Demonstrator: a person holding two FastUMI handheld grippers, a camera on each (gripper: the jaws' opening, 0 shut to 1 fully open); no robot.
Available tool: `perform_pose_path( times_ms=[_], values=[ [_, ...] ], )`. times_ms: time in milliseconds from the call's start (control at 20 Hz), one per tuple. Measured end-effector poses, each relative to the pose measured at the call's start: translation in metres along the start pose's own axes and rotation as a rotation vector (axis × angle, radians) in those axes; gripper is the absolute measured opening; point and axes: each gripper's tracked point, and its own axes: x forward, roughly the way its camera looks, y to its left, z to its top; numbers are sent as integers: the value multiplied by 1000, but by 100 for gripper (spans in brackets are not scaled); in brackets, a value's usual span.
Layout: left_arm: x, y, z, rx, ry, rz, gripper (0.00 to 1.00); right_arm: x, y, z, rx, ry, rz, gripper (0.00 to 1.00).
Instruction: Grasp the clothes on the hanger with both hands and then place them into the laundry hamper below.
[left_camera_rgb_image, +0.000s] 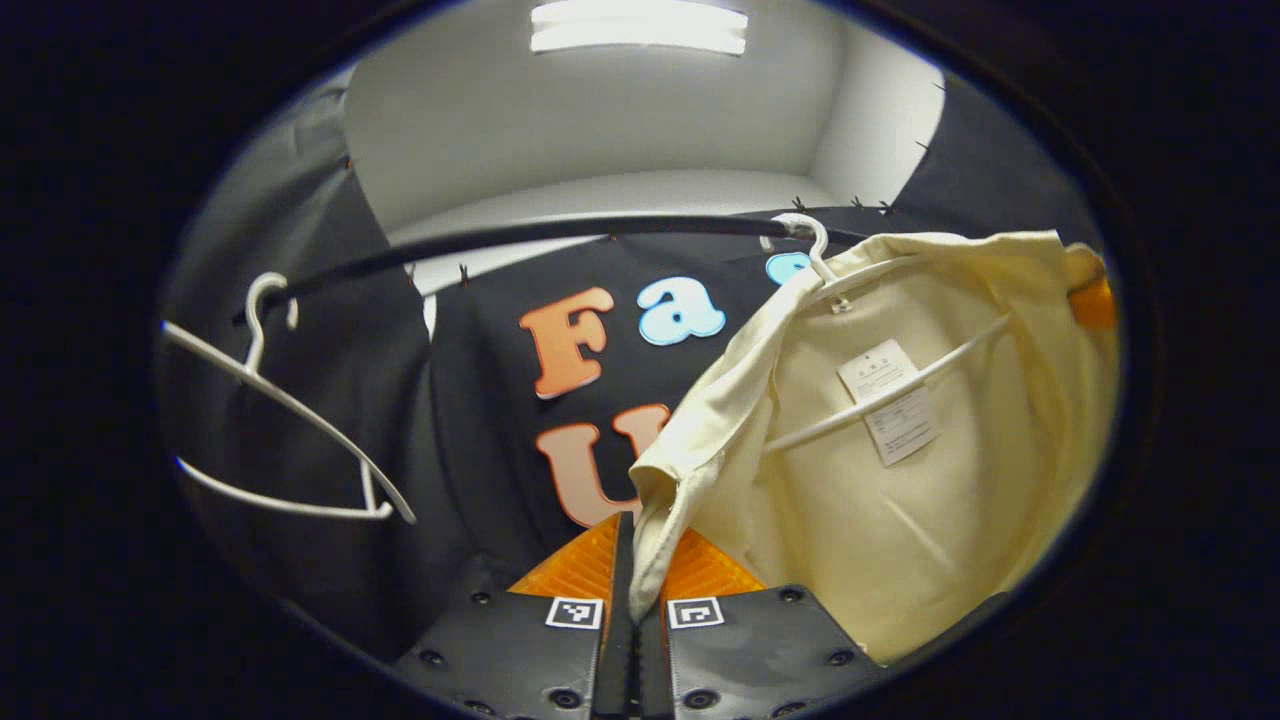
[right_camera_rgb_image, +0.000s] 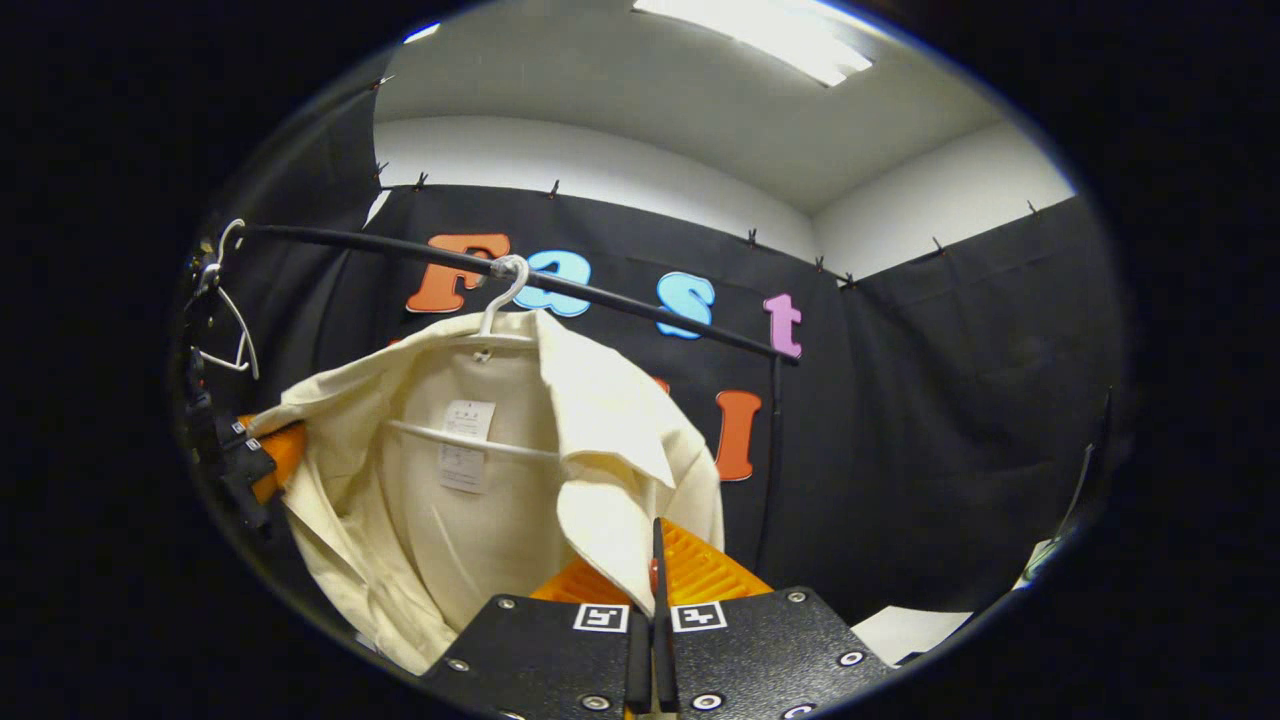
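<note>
A cream shirt (left_camera_rgb_image: 930, 500) hangs open on a white hanger (left_camera_rgb_image: 880, 395) hooked over a black rail (left_camera_rgb_image: 560, 232). My left gripper (left_camera_rgb_image: 628, 525) is shut on one front edge of the shirt, and a fold of cloth runs down between its orange fingers (left_camera_rgb_image: 575, 570). In the right gripper view the same shirt (right_camera_rgb_image: 450, 520) hangs from its hanger (right_camera_rgb_image: 500, 285). There my right gripper (right_camera_rgb_image: 657, 530) is shut on the other front edge. The left gripper (right_camera_rgb_image: 262, 452) shows at the shirt's far left side. An orange bit of the right gripper (left_camera_rgb_image: 1095, 303) peeks past the shirt's far edge.
An empty white hanger (left_camera_rgb_image: 275, 430) hangs on the rail's left end, also small in the right gripper view (right_camera_rgb_image: 225, 320). The rail (right_camera_rgb_image: 620, 300) bends down into a black post (right_camera_rgb_image: 768, 460). Black cloth walls close in behind and to the sides.
</note>
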Motion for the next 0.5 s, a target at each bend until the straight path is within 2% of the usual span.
perform_pose_path(
  times_ms=[150, 300, 400, 500],
  values=[
    [15, 16, 8, 75, -18, 35, 10, 4, -37, 30, -65, -55, -75, 1],
    [41, 49, 24, 212, -77, 115, 10, 8, -54, 47, -18, -53, -71, 1],
    [57, 59, 40, 280, -134, 149, 10, 18, -66, 66, -68, -86, -77, 1],
    [75, 64, 49, 296, -164, 150, 10, 34, -77, 89, -124, -122, -88, 0]
  ],
)
